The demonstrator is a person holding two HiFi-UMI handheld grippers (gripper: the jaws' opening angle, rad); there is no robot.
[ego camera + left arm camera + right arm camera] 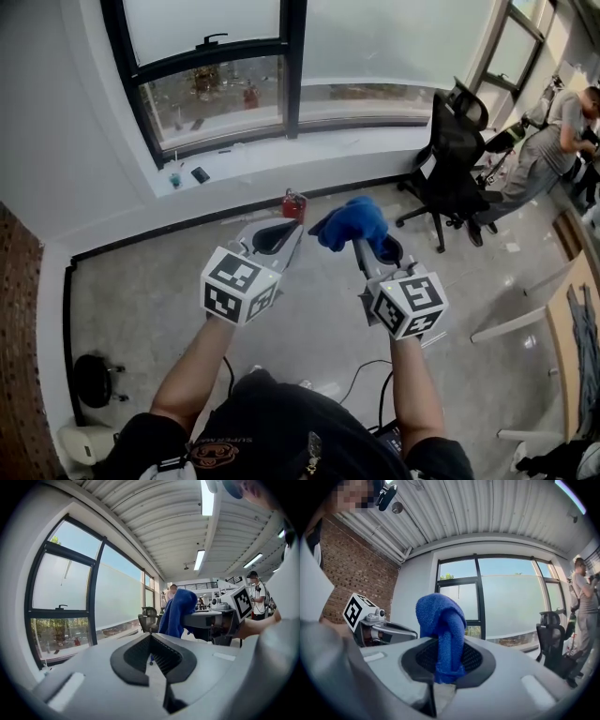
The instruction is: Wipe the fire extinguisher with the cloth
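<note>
A red fire extinguisher [293,203] stands on the floor by the wall below the window, just beyond the tips of both grippers. My right gripper [367,246] is shut on a blue cloth [353,223], which bunches up above its jaws. The right gripper view shows that cloth [443,630] pinched between the dark pads of the right gripper [449,660]. My left gripper [289,232] is held beside it, shut and empty. In the left gripper view, the left gripper [151,639] has its jaws together, with the cloth [177,612] hanging at the right.
A black office chair [455,155] stands at the right, with a person [553,141] bent over beyond it. Small items lie on the window sill [200,174]. A black round stool [94,378] and cables [361,375] are on the floor near me. A brick wall is on the left.
</note>
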